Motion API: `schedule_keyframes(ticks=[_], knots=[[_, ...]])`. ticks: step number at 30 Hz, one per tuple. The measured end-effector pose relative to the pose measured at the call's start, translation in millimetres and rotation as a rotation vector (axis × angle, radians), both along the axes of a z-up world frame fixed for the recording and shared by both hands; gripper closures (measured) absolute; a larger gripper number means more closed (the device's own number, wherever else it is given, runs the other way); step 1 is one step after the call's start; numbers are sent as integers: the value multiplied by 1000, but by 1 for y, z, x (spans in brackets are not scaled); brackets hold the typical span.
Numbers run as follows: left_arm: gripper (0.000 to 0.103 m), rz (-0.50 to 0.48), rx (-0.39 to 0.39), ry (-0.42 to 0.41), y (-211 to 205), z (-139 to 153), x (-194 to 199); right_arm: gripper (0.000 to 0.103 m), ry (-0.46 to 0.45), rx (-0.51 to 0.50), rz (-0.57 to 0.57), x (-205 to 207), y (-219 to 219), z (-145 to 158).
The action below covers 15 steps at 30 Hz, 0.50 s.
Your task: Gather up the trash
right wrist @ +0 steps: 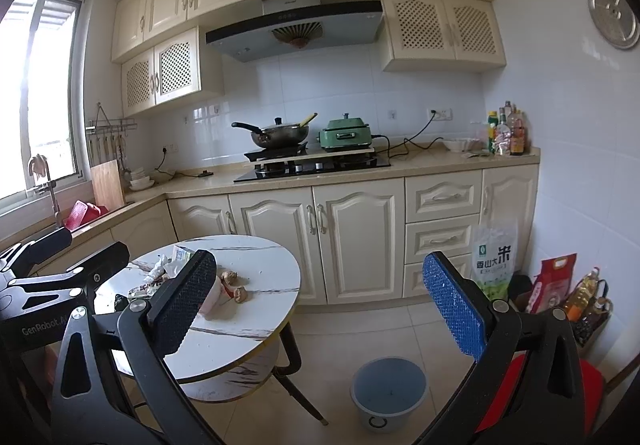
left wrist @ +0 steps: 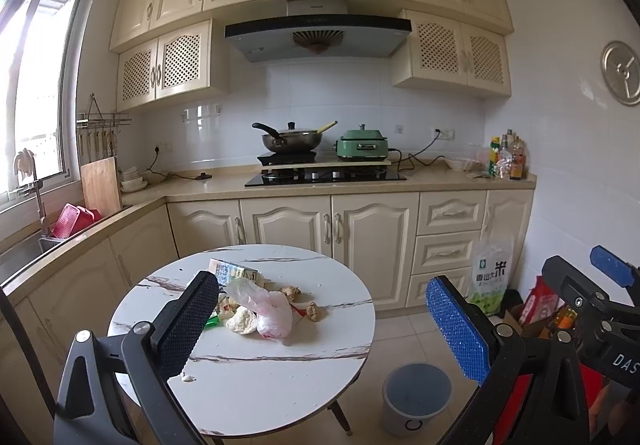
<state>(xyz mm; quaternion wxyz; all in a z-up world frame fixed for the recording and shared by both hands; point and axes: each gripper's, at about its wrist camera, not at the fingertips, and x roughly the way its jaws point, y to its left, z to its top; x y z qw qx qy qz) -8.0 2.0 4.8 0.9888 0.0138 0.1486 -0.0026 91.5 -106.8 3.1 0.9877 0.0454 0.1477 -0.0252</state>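
I judge nothing collected yet: the round table carries the whole heap, plastic bag, carton and scraps, while the bin on the floor to its right looks empty. My left gripper and right gripper both hang spread, holding nothing. Only the right view shows crumpled wrappers at the table's left edge.

Glossy marble-look table, crinkly thin plastic bag, smooth matt plastic bin, wooden cutting board.

Scraps lie heaped on the round surface, a carton behind them. The bin stands on the floor to its right, seemingly holding nothing. Behind both runs the cabinet row.
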Motion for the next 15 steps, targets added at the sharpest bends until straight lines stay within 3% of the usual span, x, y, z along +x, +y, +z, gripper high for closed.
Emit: schedule_keyframes(ticks=[15], knots=[[1,7,-6,1,-2,0,3,0,11,0,6,5,0,1]])
